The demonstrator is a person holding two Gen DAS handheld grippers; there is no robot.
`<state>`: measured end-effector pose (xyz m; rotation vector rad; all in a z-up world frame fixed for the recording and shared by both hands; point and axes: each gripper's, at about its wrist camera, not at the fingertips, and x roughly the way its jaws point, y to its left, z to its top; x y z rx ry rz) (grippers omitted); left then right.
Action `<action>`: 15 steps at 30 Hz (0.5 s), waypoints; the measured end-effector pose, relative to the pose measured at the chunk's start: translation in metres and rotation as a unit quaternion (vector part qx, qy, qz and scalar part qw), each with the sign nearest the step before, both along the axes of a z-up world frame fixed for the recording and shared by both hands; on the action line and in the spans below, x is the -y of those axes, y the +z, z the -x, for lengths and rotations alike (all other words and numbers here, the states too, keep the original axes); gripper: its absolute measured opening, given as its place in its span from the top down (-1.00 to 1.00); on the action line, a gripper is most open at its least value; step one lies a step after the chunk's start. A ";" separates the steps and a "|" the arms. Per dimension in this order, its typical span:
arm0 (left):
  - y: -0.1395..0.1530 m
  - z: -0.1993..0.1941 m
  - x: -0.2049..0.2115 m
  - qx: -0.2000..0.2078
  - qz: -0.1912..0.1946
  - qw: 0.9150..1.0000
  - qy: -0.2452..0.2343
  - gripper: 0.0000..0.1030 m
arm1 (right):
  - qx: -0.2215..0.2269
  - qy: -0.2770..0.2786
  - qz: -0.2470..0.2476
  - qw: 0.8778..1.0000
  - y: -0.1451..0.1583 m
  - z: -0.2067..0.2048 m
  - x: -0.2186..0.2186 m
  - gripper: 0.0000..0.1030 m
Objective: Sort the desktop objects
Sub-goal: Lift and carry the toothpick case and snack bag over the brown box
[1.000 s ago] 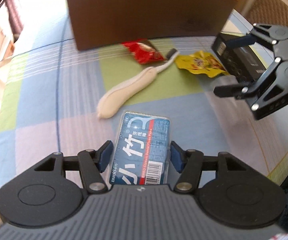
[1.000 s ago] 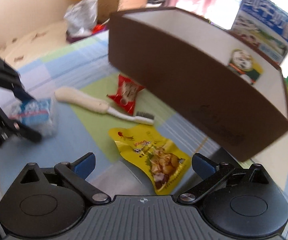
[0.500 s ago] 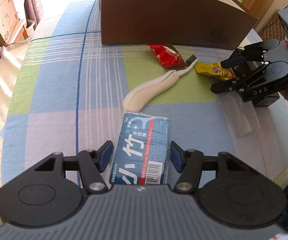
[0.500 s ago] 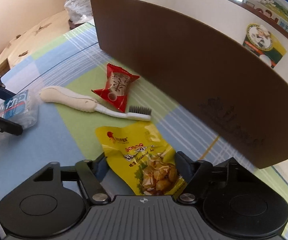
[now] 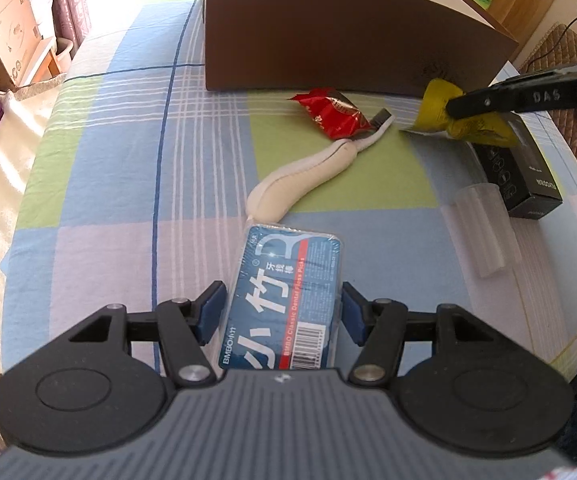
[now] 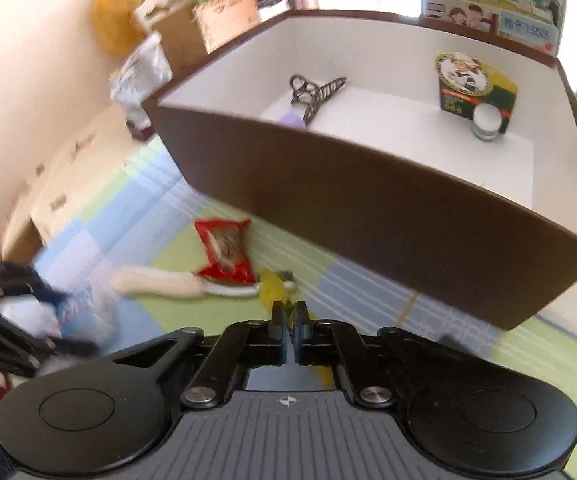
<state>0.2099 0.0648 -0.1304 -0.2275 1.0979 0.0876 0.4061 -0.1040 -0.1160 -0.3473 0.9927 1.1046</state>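
Left hand-held gripper [image 5: 282,312]: blue pads on both long sides of the floss-pick box [image 5: 286,304], a flat clear plastic case with a blue and red printed label. Clamped on it, box at the near edge of the table [image 5: 108,160], which carries a soft plaid cloth in blue, green and lilac blocks.

Right hand-held gripper [image 6: 288,326]: fingers pinched nearly together on the yellow snack pouch [image 5: 454,118], a glossy crinkled foil now bunched up and off the cloth, hanging just in front of the brown box's [image 5: 348,40] near wall. In the right wrist view only a yellow sliver [image 6: 270,286] shows past the tips.

Versus half a second ago: the pouch lay flat on the cloth between spread fingers; it's now gripped and raised. Right wrist view has risen enough to see into the brown box [image 6: 368,200]. Left hand-held gripper and floss-pick box unchanged.

Count on the cloth:
- 1 red foil snack packet [image 5: 334,112], crumpled
- 1 toothbrush [image 5: 312,168], fat cream handle, dark bristles, head tucked under the red packet
- 1 black rectangular carton [image 5: 524,176], matte
- 1 ribbed translucent plastic piece [image 5: 478,228] just beside the carton

Inside the brown box (rigid card, white interior):
- 1 pair of metal scissors [image 6: 314,92]
- 1 small glass jar [image 6: 486,122] with white lid
- 1 printed card pack [image 6: 474,82] upright against the back wall
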 end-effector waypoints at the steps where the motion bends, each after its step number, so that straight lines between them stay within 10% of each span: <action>1: -0.001 -0.001 -0.001 0.000 0.000 1.000 0.000 -0.09 | 0.010 -0.003 0.001 1.000 0.001 0.001 0.000 1.00; 15: 0.003 -0.005 0.002 0.002 -0.002 1.000 0.004 -0.08 | 0.010 -0.090 -0.080 0.993 0.047 -0.005 0.039 1.00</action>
